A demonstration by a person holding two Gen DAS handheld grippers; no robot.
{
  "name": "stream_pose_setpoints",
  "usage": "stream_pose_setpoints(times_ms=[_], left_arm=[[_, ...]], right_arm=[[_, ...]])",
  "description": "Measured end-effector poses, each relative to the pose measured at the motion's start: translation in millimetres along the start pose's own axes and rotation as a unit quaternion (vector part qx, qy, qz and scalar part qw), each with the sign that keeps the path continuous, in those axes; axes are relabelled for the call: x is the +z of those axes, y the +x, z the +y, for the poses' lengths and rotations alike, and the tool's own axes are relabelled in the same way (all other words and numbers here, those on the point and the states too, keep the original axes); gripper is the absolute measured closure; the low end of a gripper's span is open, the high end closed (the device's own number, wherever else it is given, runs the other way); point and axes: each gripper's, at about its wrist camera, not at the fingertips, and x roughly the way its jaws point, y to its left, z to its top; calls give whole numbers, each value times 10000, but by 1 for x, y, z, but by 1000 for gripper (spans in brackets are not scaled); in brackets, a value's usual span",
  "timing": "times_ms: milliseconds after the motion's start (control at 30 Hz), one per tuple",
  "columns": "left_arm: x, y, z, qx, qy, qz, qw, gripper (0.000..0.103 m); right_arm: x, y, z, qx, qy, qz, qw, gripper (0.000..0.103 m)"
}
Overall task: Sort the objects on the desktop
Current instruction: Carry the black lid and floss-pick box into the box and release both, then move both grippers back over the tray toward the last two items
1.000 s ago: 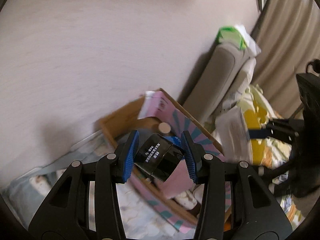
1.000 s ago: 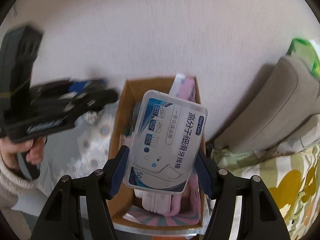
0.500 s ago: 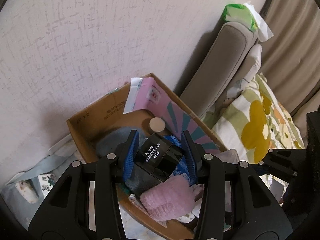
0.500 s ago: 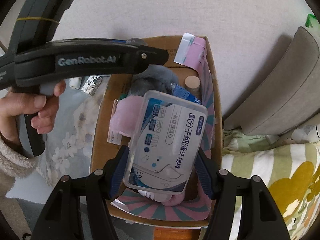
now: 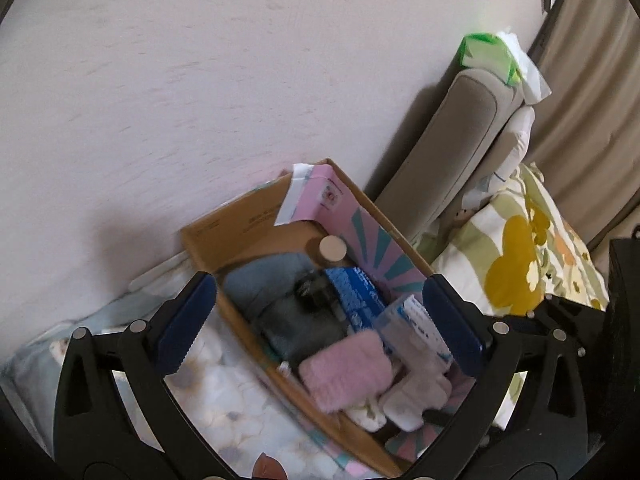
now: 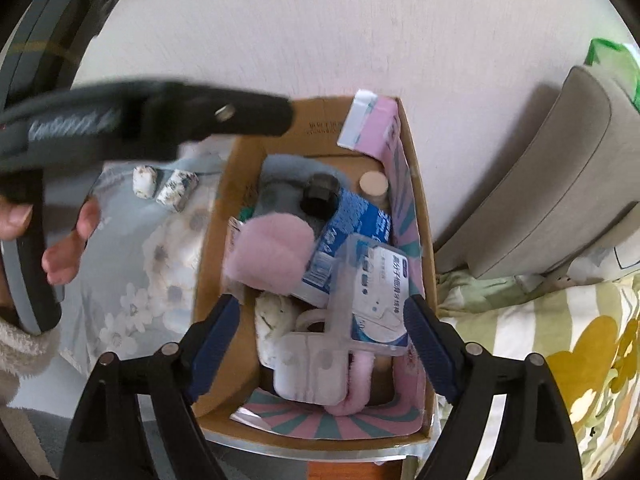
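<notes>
A cardboard box (image 6: 412, 176) (image 5: 208, 232) stands against the wall and holds several items. My left gripper (image 5: 320, 324) is open and empty above it. The small black box (image 6: 318, 196) (image 5: 310, 288) lies inside on a grey cloth (image 6: 280, 184). My right gripper (image 6: 322, 332) is open and empty over the box. The clear floss-pick case (image 6: 376, 292) (image 5: 416, 328) lies inside against a blue box (image 6: 352, 224). A pink fuzzy item (image 6: 272, 256) (image 5: 344, 376) lies beside them.
Two small patterned rolls (image 6: 164, 184) lie on the floral tablecloth (image 6: 152, 264) left of the box. A grey headboard (image 6: 560, 184) and a flowered bed cover (image 6: 560, 360) are to the right. The left gripper's body (image 6: 140, 120) crosses the upper left of the right wrist view.
Both grippers opened. The black box dropped from my left gripper into the cardboard box, and the floss-pick case dropped from my right gripper into it.
</notes>
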Motion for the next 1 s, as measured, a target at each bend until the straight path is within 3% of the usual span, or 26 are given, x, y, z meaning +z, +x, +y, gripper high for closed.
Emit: stream_pose_setpoints(times_ms=[200, 300, 500, 767, 1000], left_arm=[[-23, -53, 25, 103, -231, -223, 9994, 0], [-38, -83, 45, 410, -315, -431, 9977, 0], [-71, -149, 97, 1065, -826, -1284, 9825, 0], [-109, -182, 156, 1474, -1260, -1310, 9722, 1], [-145, -173, 199, 1585, -1595, -1122, 9679, 1]], right_arm=[[7, -20, 19, -142, -69, -189, 9997, 22], [14, -35, 35, -71, -218, -451, 9987, 22], [27, -41, 76, 179, -470, -633, 9967, 22], [41, -22, 130, 467, -826, -629, 9935, 22], [41, -5, 163, 660, -866, -789, 9909, 22]])
